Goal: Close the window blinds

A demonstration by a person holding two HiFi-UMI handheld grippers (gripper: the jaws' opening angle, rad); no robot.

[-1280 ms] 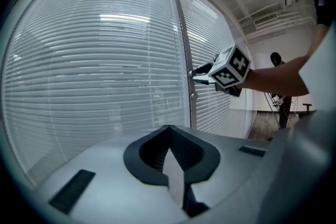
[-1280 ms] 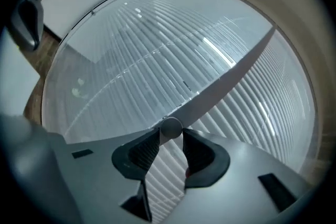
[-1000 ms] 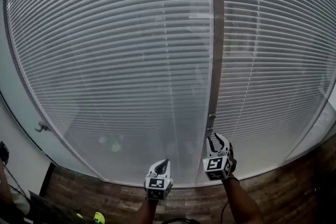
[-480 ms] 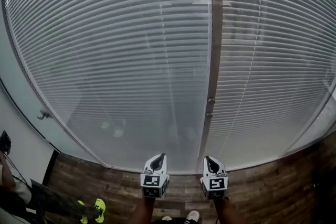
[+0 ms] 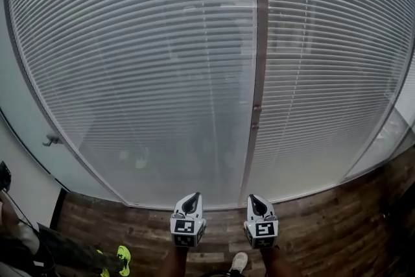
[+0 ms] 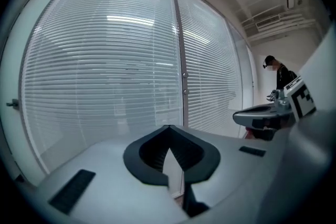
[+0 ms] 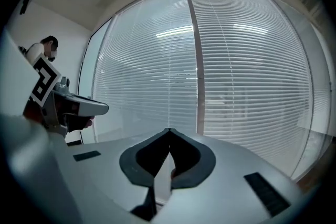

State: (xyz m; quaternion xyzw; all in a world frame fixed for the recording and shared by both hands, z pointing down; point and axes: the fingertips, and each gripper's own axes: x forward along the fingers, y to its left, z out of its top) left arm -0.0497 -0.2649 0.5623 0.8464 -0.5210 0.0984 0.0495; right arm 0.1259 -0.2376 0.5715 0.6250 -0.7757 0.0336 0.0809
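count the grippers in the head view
2: the left gripper low, just left of centre, and the right gripper beside it. Both are shut, empty and point at the window blinds. None seems hidden.

Blinds [image 5: 142, 74]: thin white slats, smooth, faint sheen; aluminium or plastic, can't tell from here. Post [image 5: 257, 42] splitting the blinds: grey-brown, matt, looks like metal. Floor [image 5: 324, 230] below the blinds: brown wood-grain planks, dull finish. Left gripper [image 5: 194, 195] and right gripper [image 5: 252, 197] shells: smooth matt grey plastic.

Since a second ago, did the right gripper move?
Yes. The right gripper dropped down, away from the knob on the window post, and now sits low over the wooden floor, its jaws shut and empty.
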